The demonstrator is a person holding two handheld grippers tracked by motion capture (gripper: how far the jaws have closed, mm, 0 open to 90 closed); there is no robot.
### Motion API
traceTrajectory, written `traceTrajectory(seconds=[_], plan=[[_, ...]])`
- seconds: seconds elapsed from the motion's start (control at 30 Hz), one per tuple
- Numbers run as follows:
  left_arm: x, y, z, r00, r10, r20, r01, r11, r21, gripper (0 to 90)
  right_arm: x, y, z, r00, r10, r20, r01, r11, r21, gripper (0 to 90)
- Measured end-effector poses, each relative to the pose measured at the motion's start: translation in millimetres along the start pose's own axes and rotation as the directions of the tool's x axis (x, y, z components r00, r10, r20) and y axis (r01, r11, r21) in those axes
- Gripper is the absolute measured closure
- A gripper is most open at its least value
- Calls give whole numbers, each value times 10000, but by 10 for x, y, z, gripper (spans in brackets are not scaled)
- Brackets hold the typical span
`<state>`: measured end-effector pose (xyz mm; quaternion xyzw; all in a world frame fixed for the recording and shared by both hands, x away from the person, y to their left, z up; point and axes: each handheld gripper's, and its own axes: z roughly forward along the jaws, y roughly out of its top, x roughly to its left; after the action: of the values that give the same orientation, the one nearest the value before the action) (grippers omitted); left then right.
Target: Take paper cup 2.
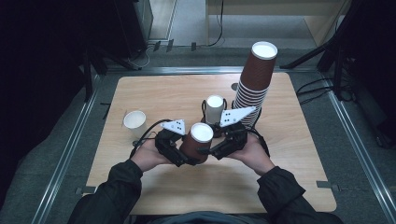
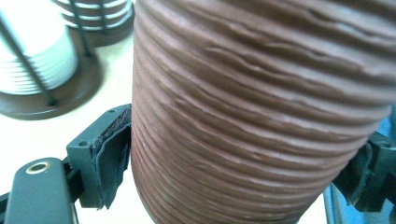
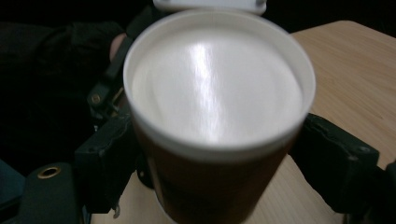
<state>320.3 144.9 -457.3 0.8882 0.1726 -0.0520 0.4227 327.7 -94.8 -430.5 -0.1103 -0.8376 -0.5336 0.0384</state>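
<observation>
A brown ribbed paper cup [image 1: 198, 140] with a white inside hangs tilted over the wooden table's [image 1: 289, 154] front middle, between my two hands. My left gripper [image 1: 187, 156] grips its lower body. In the left gripper view the cup [image 2: 252, 112] sits between the jaws and the pads [image 2: 112, 158] press on its ribbed wall, so my left gripper [image 2: 240, 168] is shut on it. My right gripper [image 1: 211, 148] comes in from the right. In the right gripper view the cup [image 3: 215, 98] stands between its jaws just under the rim, with a thin gap on one side, so my right gripper [image 3: 210, 158] is open.
A tall stack of brown cups [image 1: 254, 84] rises at the back right. A stack of white cups [image 1: 215, 109] stands in a wire holder just behind the hands. A single white cup [image 1: 134, 121] stands at the left. The white stack [image 2: 37, 51] is seen close by in the left gripper view.
</observation>
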Motion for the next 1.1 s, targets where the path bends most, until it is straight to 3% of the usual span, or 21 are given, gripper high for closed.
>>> traceTrajectory(seconds=[0.1,0.3,0.57,0.9,1.1], plan=[[21,-12,-78,9993,-94,-354,99,9999,124,113,-12,-27,-7,9996,-77,277,67,9993,365,171],[37,-37,-202,9916,-82,-1293,177,9972,720,108,-43,-82,-64,9971,-115,750,49,9960,887,172],[66,-19,-248,9855,-54,-1696,310,9884,1486,108,-77,-208,-82,9929,-189,1175,-21,9843,1763,183],[112,-17,-196,9757,405,-2153,172,9656,2595,107,-128,-311,-87,9943,-58,1061,-177,9754,2196,210],[113,0,-130,9797,343,-1975,292,9503,3099,104,-127,-327,-72,9943,-184,1052,-73,9709,2393,209]])
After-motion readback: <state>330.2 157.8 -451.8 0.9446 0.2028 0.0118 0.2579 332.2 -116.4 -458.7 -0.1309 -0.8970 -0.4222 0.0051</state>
